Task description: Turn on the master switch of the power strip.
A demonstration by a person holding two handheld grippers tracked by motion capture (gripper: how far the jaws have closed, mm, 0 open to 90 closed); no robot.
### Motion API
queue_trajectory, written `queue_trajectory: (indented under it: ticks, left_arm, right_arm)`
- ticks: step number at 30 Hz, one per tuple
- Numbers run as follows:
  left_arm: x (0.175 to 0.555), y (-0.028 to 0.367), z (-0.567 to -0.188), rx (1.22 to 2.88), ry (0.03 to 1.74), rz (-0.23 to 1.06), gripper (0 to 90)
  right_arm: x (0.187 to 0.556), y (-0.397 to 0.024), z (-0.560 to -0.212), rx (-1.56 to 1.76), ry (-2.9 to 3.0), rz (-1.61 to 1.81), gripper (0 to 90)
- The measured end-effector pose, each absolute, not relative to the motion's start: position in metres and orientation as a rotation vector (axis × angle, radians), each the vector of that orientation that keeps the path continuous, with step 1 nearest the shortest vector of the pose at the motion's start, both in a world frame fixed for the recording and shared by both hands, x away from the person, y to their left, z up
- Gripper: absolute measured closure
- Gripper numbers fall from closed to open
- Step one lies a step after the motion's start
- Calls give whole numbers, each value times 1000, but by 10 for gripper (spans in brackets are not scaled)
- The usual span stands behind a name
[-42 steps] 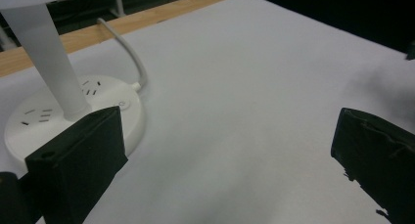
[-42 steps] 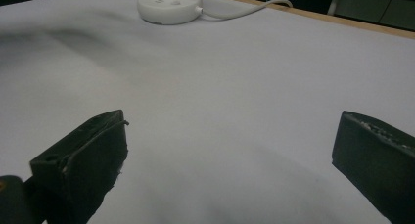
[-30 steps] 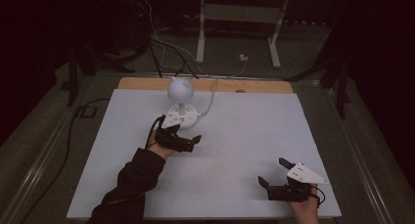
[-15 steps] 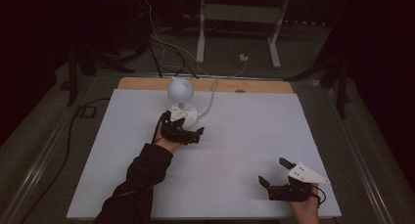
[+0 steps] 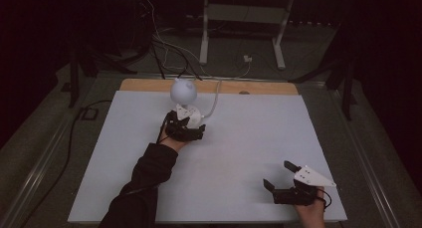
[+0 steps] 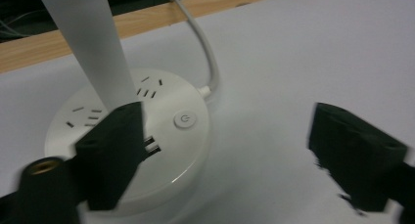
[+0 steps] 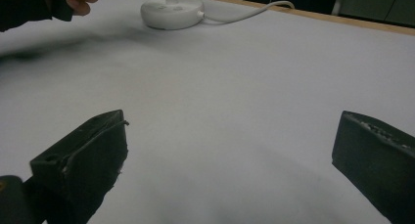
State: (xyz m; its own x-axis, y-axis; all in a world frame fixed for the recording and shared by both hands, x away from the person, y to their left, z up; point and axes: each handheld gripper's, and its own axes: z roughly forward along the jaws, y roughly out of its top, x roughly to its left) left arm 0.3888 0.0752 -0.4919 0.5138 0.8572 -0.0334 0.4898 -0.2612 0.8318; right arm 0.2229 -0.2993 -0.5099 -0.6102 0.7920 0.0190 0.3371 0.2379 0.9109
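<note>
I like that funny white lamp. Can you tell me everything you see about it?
The lamp is white, looks like smooth plastic, and stands upright near the table's far edge. It has a ball-shaped head, a plain stem and a round flat base with plug slots and a power button. A white cord runs off its back. One jaw of the left gripper hangs over the base.

We see a white lamp with a round base standing upright near the far edge of the desk, left of the middle.
</note>
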Motion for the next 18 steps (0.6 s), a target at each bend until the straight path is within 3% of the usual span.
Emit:
queue_trajectory:
  ticks: [2, 5, 6, 7, 8, 9, 13, 18]
  left_arm:
    - [390, 73, -493, 1921, 1112, 557, 177]
    - [391, 71, -494, 1923, 1113, 580, 293]
    - [391, 71, -494, 1922, 1117, 586, 293]
    - [391, 70, -494, 1923, 1118, 595, 387]
    - [392, 69, -494, 1924, 1122, 610, 387]
    - [392, 68, -494, 1932, 1125, 624, 473]
    - [395, 66, -495, 1931, 1139, 657, 635]
    - [398, 64, -499, 1934, 1143, 717, 760]
  right_arm:
    - [223, -299, -510, 1033, 2065, 1347, 0]
    - [223, -300, -510, 1031, 2065, 1347, 0]
    - [223, -300, -510, 1031, 2065, 1347, 0]
    - [223, -300, -510, 1035, 2065, 1348, 0]
    - [223, -300, -510, 1035, 2065, 1348, 0]
    - [223, -300, -510, 1034, 2066, 1348, 0]
    - [223, -300, -510, 1036, 2064, 1354, 0]
    - [223, -300, -510, 1035, 2066, 1357, 0]
